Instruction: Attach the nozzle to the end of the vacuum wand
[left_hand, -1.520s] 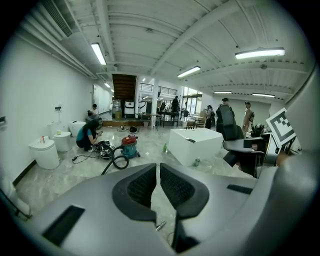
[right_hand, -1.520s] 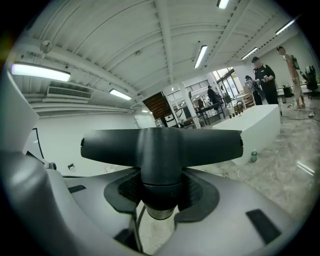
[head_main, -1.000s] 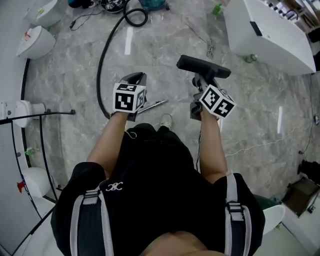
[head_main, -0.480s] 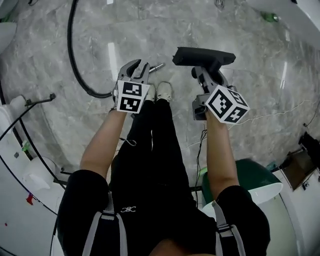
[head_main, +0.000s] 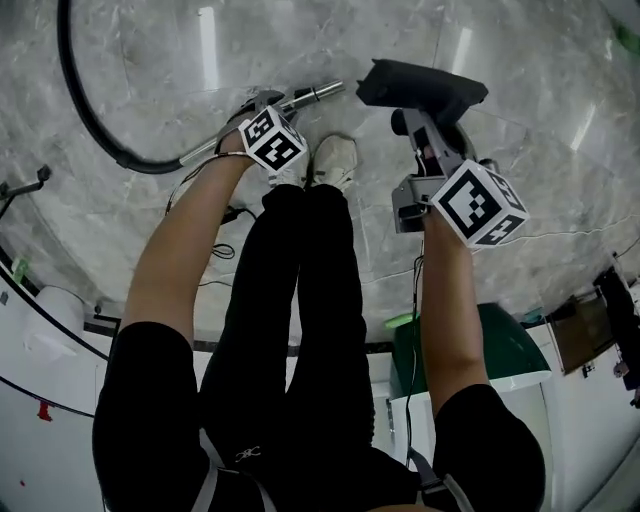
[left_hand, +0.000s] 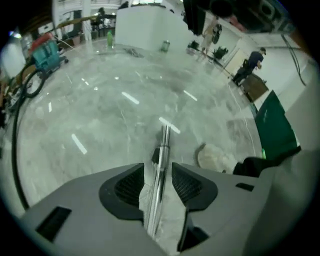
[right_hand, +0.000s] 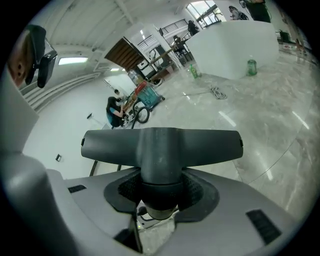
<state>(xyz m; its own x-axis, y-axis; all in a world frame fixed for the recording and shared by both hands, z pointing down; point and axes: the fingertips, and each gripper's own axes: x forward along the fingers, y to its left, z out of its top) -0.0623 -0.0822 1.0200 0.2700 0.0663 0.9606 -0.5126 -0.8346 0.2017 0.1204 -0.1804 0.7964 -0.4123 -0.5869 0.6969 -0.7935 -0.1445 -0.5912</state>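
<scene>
The silver vacuum wand (left_hand: 161, 160) runs between the jaws of my left gripper (left_hand: 157, 172). Its pads stand a little off the tube on both sides, and the jaws are opening. In the head view my left gripper (head_main: 258, 104) is low by the floor, and the wand's end (head_main: 318, 95) sticks out to its right. My right gripper (right_hand: 161, 192) is shut on the round neck of the dark grey T-shaped nozzle (right_hand: 162, 147). In the head view the nozzle (head_main: 422, 84) is held up right of the wand's end, apart from it, in my right gripper (head_main: 430, 135).
A black hose (head_main: 85, 110) curves from the wand's rear across the grey marble floor. The person's white shoe (head_main: 333, 160) rests just beside the left gripper. A green bin (head_main: 500, 350) and white cabinets (head_main: 45, 340) sit close behind the person.
Both grippers have sunk toward the floor as the person bent down. The wand went down with the left gripper, and the nozzle stayed in the right gripper's grip.
</scene>
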